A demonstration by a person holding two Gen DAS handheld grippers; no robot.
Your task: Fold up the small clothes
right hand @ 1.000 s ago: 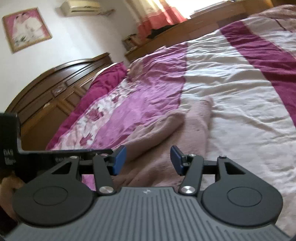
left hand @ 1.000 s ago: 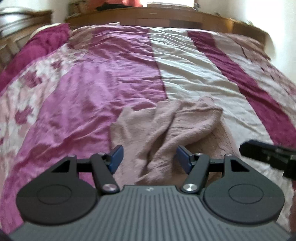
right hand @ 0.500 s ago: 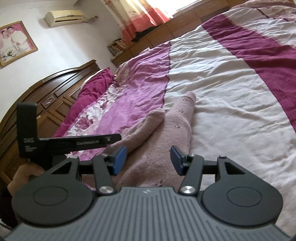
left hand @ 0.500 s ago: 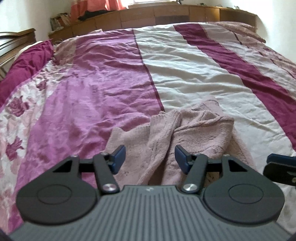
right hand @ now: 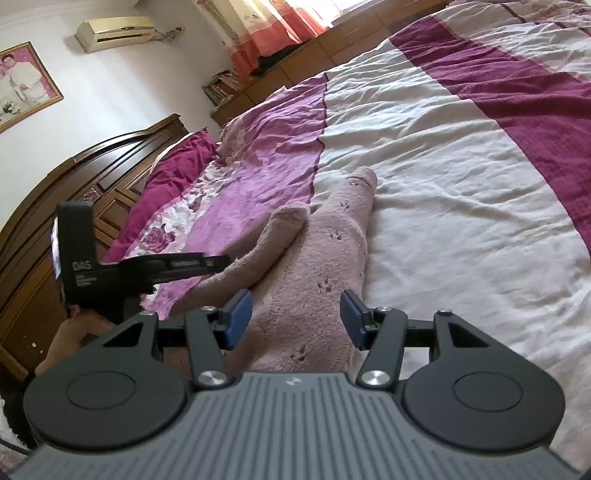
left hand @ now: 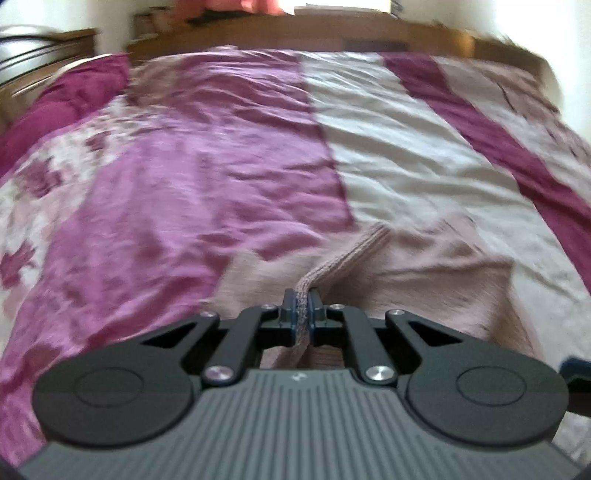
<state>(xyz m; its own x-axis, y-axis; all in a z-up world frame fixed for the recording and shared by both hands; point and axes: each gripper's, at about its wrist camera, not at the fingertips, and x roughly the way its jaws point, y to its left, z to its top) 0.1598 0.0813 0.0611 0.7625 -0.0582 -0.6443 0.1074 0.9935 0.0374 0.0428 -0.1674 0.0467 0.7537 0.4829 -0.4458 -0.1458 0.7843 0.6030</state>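
Small pinkish-beige knitted garment (right hand: 325, 258), soft and fuzzy, lying rumpled on a bed, across the seam where a magenta stripe of the bedspread (right hand: 461, 155) meets a cream one. Not yet folded: one ribbed sleeve or cuff (left hand: 351, 254) raised in a ridge and drawn taut toward the camera, probably so that this part can be lifted and laid over the body of the garment.

Left hand-held gripper (left hand: 303, 314) clamped together on that ribbed ridge, knit fabric pinched between its blue pads (left hand: 291, 314) and trailing down under them. Left view blurred.

Right hand-held gripper (right hand: 295, 317) with jaws apart, blue pads on either side of the near end of the garment, hovering just above it; no pinch visible, likely poised to pin or take a second hold. Garment stretching away from it, far tip resting on the cream stripe.

Further out, in the right view: dark wooden headboard (right hand: 74, 184) at left, a person's hand (right hand: 74, 332) under the left tool, wall air conditioner (right hand: 114, 31), framed picture (right hand: 22, 85), red curtains (right hand: 280, 33) by a bright window.
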